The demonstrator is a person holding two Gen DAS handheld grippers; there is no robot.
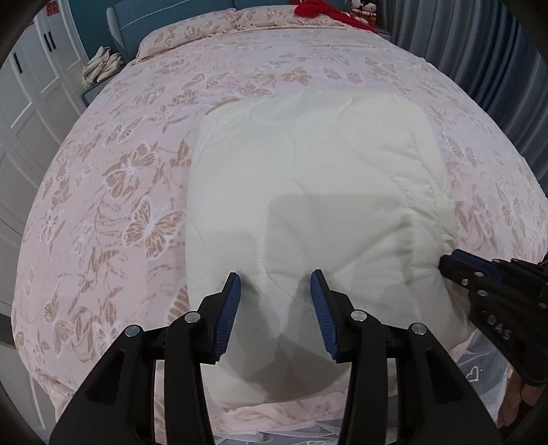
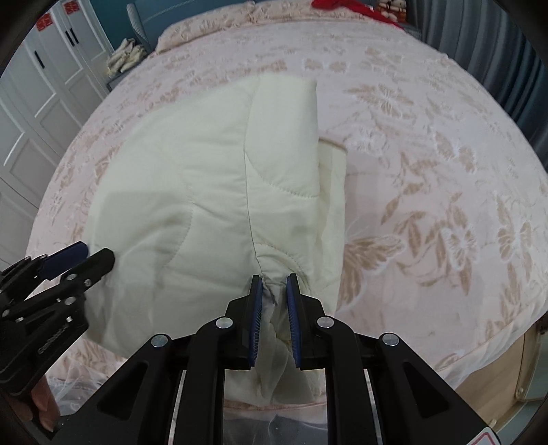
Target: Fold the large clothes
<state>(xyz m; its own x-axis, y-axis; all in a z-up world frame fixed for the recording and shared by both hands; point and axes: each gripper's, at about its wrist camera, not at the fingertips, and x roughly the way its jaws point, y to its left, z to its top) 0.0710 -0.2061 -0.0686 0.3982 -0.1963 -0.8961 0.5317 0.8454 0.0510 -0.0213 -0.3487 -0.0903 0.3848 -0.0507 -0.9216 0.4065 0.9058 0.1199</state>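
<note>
With the right gripper [image 2: 274, 284] pinching the cream quilted comforter's [image 1: 308, 191] corner and the left gripper [image 1: 275, 282] released, the fold risked skewing.

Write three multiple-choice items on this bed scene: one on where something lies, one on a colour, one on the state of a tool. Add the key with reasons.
1. Where does the red cloth lie?
A. at the far end of the bed
B. under the quilt
C. on the floor

2. What colour is the folded quilt?
A. grey
B. cream white
C. blue

3. What is the right tool doing?
A. hanging open over the bedspread
B. gripping a wardrobe handle
C. pinching a bunched edge of the quilt

Key: 1 A, it sits by the pillows; 2 B, plain pale fabric against the pink butterfly bedspread; 3 C, fabric is squeezed between its blue pads.
</note>
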